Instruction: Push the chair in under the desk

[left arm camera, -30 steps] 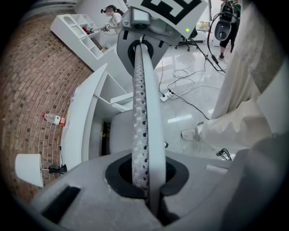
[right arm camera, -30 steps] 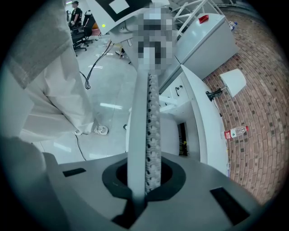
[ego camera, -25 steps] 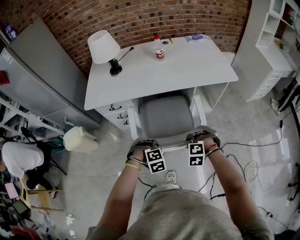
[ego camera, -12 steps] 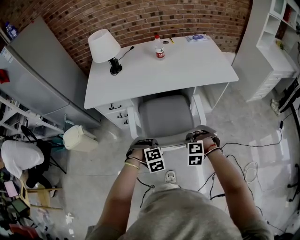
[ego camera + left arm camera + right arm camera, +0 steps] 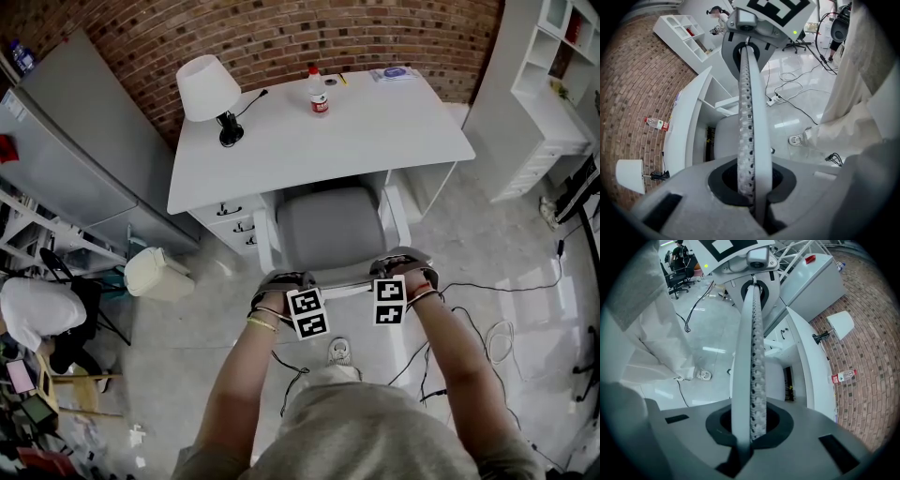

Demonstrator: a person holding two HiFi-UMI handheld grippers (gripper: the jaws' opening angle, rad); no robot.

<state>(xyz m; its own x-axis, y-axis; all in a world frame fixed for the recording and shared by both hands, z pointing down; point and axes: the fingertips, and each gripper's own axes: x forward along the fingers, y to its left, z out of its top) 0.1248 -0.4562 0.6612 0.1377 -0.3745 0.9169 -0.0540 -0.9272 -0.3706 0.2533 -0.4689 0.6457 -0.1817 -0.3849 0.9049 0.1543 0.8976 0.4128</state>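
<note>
Grey chair stands part-way under the table, directly ahead of both hands, equally near.

Left gripper view: left hand-held gripper clenched on the backrest, table beyond.

Right gripper view: right hand-held gripper grips likewise.

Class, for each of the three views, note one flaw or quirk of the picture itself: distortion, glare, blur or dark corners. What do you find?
Head view: the brick wall bows outward, and the glossy floor glares at the right. Left gripper view: black corners round a fisheye image, with the chair back arching slightly. Right gripper view: the same dark rim, and light streaks on the floor.
</note>
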